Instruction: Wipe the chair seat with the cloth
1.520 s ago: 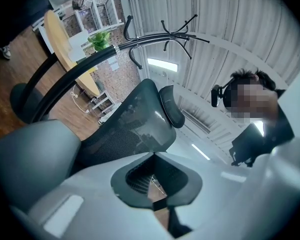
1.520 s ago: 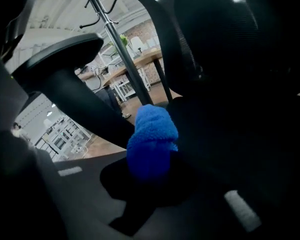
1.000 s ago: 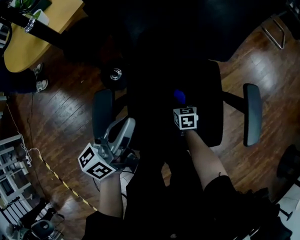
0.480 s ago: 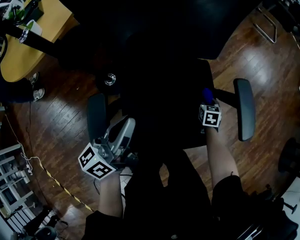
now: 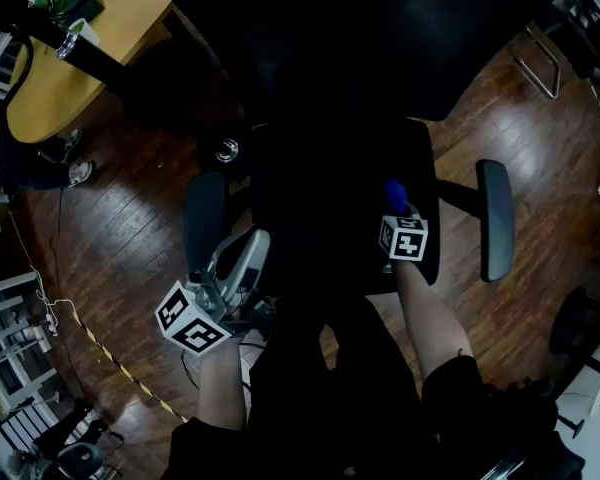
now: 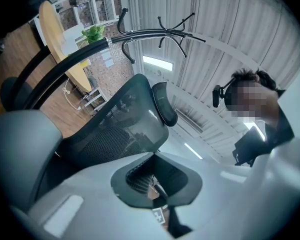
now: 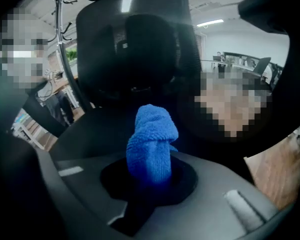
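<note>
Our right gripper (image 5: 399, 215) has its fingers closed on the blue cloth (image 5: 392, 194). In the right gripper view the cloth sits bunched in the gap between the two dark fingers and stands up past them as a folded, rounded wad, with the chair's black backrest (image 7: 135, 39) behind it. From the head view, the cloth pokes out ahead of the gripper's marker cube, over the right part of the black chair seat (image 5: 320, 198) and near its right edge. We cannot tell whether the cloth presses on the seat or hangs just above it.

Our left gripper (image 5: 248, 250) is off the seat, low at the left of the head view. Its grey fingers point up toward the armrest (image 5: 205, 223) on that side and lie just beside it, above the dark wooden floor (image 5: 130, 228). In the left gripper view the grey fingers are brought together and grip nothing; the mesh backrest and headrest rise beyond them.

The other armrest (image 5: 496, 218) stands out to the right of the seat, apart from the cloth. A round yellow bench (image 5: 40, 98) is at the upper left, well apart from the chair.
</note>
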`<act>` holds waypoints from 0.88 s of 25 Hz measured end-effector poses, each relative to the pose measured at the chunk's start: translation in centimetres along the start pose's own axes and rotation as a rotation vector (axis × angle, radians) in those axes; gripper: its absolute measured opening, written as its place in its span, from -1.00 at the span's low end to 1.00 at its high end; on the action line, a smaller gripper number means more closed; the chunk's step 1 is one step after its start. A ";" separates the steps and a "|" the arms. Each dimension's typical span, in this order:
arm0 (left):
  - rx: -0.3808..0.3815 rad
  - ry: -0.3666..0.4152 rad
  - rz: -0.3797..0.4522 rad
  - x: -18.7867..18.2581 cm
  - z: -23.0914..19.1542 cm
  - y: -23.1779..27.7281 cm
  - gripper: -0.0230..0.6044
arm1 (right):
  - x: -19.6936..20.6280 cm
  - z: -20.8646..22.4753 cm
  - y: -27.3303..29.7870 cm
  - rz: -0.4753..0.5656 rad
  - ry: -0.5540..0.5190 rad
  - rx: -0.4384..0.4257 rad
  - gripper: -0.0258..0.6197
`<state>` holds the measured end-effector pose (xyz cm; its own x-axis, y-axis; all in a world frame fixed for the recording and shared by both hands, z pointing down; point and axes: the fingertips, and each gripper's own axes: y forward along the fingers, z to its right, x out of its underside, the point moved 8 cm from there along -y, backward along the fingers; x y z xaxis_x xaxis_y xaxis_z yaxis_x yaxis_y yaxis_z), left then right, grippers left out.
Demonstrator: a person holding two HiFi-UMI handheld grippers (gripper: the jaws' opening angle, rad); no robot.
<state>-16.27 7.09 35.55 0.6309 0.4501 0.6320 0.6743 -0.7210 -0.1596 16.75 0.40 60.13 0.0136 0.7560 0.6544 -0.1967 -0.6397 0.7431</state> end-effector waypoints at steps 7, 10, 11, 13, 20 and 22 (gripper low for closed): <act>-0.018 0.021 0.032 -0.8 0.1 -1.5 -0.95 | 2.7 -18.0 1.0 -0.029 -0.056 -0.409 -0.81; -0.034 0.023 0.039 -1.0 0.0 -2.4 -0.95 | 4.7 -24.3 0.5 -0.080 -0.119 -0.560 -0.81; -0.042 0.023 0.041 -1.0 -0.1 -2.8 -0.95 | 5.5 -25.5 0.5 -0.107 -0.135 -0.585 -0.81; -0.054 0.024 0.044 -1.2 -0.4 -3.3 -0.95 | 6.5 -26.3 0.5 -0.125 -0.163 -0.599 -0.81; -0.048 0.015 0.033 -1.5 -1.2 -3.4 -0.95 | 5.8 -20.3 1.7 -0.101 -0.155 -0.457 -0.81; -0.037 0.015 0.021 -1.4 -1.3 -3.0 -0.95 | 5.5 -16.2 1.7 -0.102 -0.129 -0.382 -0.81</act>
<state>-19.62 7.96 36.12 0.6385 0.4273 0.6401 0.6462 -0.7494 -0.1443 0.59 5.74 62.67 0.1695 0.7735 0.6107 -0.5373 -0.4469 0.7153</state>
